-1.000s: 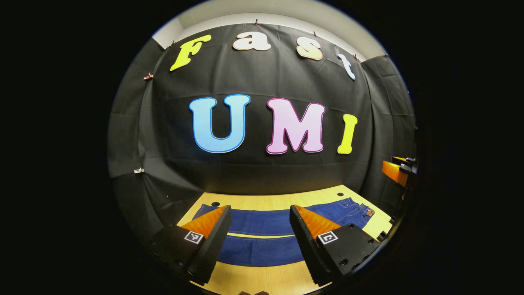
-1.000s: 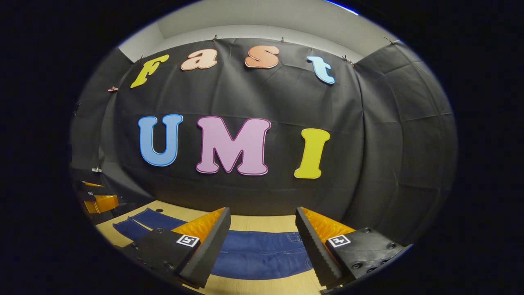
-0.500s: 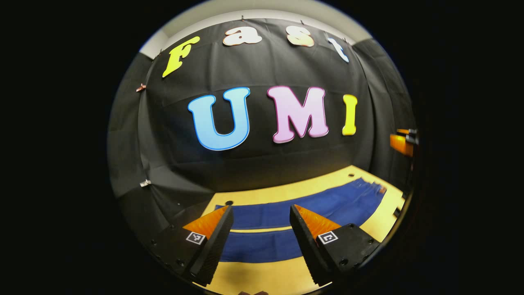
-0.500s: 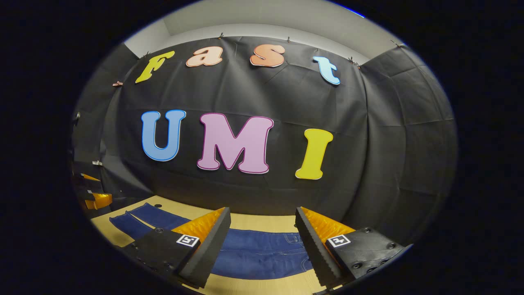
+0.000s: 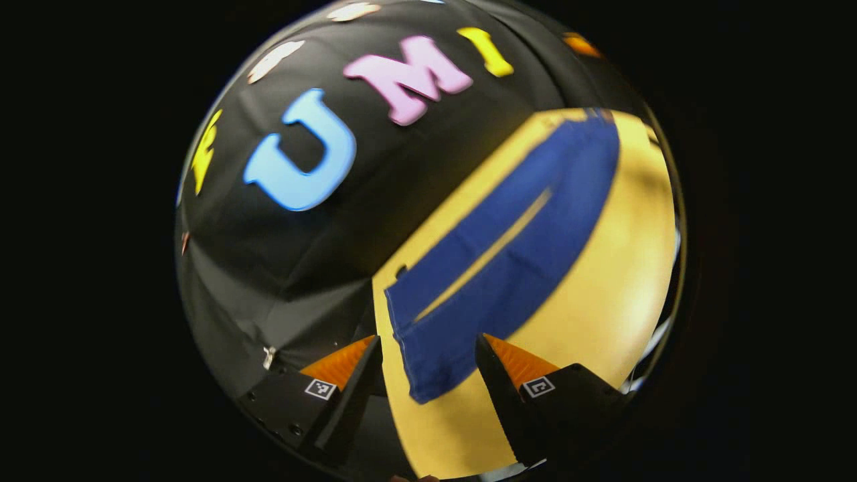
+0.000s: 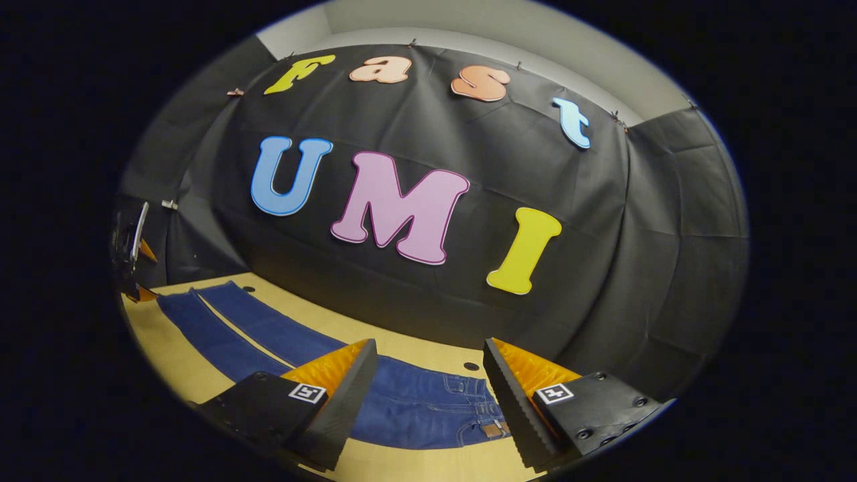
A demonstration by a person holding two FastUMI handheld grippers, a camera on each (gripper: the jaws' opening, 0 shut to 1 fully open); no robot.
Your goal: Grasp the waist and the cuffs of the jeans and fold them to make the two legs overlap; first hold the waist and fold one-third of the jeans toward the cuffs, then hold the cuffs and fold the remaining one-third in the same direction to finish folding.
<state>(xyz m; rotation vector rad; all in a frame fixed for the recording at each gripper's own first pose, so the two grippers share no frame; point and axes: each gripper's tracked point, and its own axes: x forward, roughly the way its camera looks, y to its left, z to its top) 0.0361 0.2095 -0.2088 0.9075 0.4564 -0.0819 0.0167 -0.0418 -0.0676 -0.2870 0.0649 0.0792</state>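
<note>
Blue jeans (image 5: 509, 248) lie flat on the wooden table (image 5: 602, 294), the two legs side by side with a thin gap between them. In the left gripper view my left gripper (image 5: 428, 358) is open, above the cuff end, with the near cuff (image 5: 428, 375) showing between its fingers. In the right gripper view my right gripper (image 6: 428, 365) is open over the waist end of the jeans (image 6: 428, 415), where a belt tag (image 6: 494, 429) shows. The legs (image 6: 221, 328) run away to the left, where the left gripper (image 6: 130, 251) is small at the edge.
Black cloth wall (image 6: 602, 268) closes the booth behind and beside the table. Two small dark holes (image 6: 471, 366) sit in the tabletop near the back edge. Bare table (image 5: 622, 268) runs along the near side of the jeans.
The left gripper has swung sharply to the left end and tilted down over the cuffs; its view is blurred. The right gripper has turned slightly, bringing the waistband into sight.
</note>
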